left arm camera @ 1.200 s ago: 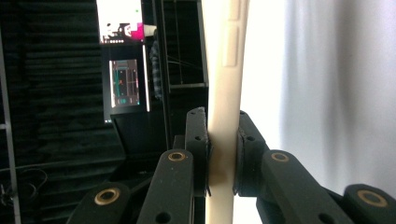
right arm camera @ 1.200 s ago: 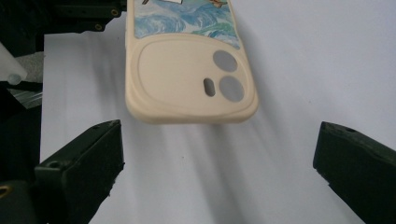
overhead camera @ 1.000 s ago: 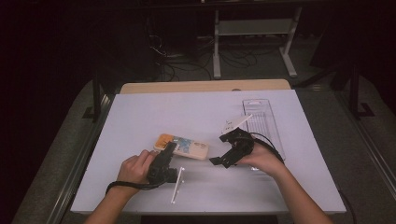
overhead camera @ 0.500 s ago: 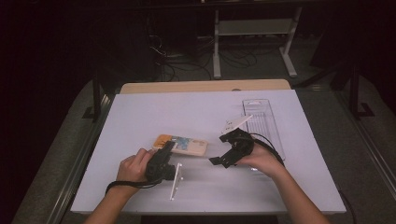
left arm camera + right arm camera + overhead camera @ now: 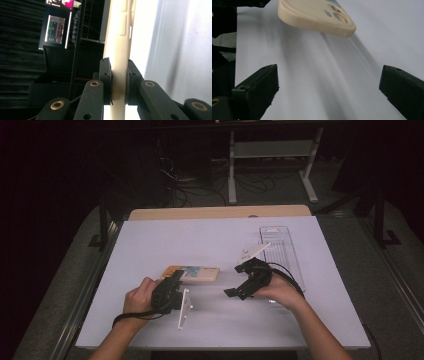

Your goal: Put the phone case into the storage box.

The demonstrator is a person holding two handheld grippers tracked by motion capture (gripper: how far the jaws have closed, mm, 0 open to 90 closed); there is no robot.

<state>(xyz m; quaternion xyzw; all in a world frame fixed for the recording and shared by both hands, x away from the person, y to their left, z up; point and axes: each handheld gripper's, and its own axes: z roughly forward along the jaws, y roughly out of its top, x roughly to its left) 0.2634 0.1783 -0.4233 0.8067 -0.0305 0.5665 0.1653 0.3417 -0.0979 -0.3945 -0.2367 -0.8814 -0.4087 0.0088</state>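
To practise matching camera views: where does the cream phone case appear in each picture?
High view: phone case left of centre, clamped at its near end by the left tool.
Left gripper view: edge-on, upright, at centre.
Right gripper view: top, left of centre.
Shared landmark: white table.

High view sits above the near edge of the table [image 5: 150,245], looking forward and down, taking in the whole top and the dark room beyond. Left gripper view rides very close, looking along its jaws clamped on the cream phone case [image 5: 120,50], rolled sideways. Right gripper view sits low over the table, facing left. All three share the phone case [image 5: 192,273] [image 5: 317,17].
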